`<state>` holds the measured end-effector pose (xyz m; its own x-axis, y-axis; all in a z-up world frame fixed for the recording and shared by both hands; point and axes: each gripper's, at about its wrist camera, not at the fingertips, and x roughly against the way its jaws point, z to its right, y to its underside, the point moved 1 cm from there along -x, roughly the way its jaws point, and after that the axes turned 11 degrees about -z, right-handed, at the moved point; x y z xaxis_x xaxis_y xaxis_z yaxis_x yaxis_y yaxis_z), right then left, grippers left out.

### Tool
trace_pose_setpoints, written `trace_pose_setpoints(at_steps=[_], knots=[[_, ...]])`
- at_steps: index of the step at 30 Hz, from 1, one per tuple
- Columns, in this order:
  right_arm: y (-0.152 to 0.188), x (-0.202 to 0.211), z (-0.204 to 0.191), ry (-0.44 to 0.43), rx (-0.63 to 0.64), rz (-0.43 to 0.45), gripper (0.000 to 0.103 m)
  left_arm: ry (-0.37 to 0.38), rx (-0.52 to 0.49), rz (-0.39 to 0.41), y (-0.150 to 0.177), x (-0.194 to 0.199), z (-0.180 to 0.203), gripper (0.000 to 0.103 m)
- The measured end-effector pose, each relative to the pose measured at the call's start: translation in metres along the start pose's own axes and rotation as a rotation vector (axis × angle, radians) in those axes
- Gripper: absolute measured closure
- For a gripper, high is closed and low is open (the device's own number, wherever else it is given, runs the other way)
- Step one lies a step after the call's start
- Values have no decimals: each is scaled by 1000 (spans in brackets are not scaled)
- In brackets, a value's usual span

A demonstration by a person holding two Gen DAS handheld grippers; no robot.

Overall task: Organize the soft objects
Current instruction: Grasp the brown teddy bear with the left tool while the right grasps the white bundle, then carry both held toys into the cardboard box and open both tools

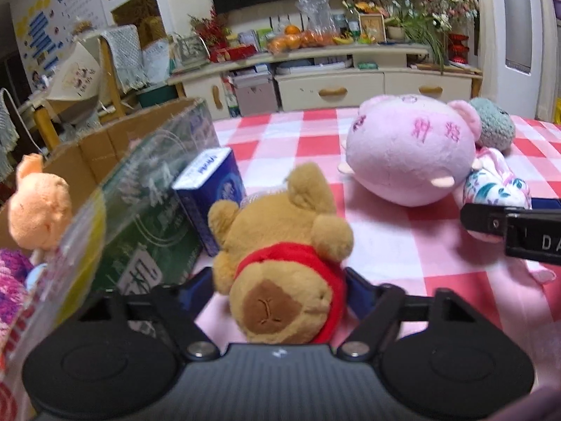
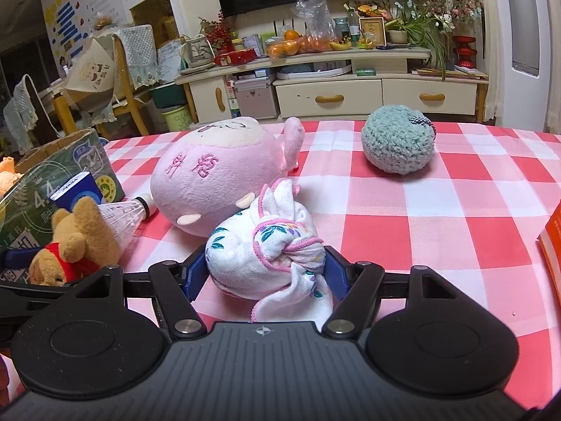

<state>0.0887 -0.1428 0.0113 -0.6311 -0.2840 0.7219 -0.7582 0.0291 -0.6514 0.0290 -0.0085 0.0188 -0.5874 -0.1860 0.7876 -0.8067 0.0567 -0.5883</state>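
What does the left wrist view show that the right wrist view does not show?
Only the left wrist view shows the purple knitted item inside the cardboard box.

Only the right wrist view shows the white feather shuttlecock and the orange book edge.

Both show the brown plush bear in red between the left gripper fingers, the knotted floral cloth bundle between the right gripper fingers, the pink round plush, and the grey-green crocheted ball.

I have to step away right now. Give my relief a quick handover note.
Left gripper: shut on the bear, beside the box.
Right gripper: shut on the cloth bundle, low over the table.
Done: an orange plush sits in the box.
Left: both held items, the pink plush and the knit ball, still on the table.
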Motion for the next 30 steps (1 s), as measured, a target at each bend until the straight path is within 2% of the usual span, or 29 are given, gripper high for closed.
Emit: trace_pose_setpoints(at_steps=[9, 23, 30], knots=[[2, 3, 0, -8, 1, -8, 19, 78, -16, 5, 1, 12, 0, 43], [14, 18, 0, 10, -52, 5, 19, 230, -19, 69, -4, 47, -14, 43], [21, 24, -17, 13, -43, 14, 19, 292, -2, 106, -9, 63, -31, 43]])
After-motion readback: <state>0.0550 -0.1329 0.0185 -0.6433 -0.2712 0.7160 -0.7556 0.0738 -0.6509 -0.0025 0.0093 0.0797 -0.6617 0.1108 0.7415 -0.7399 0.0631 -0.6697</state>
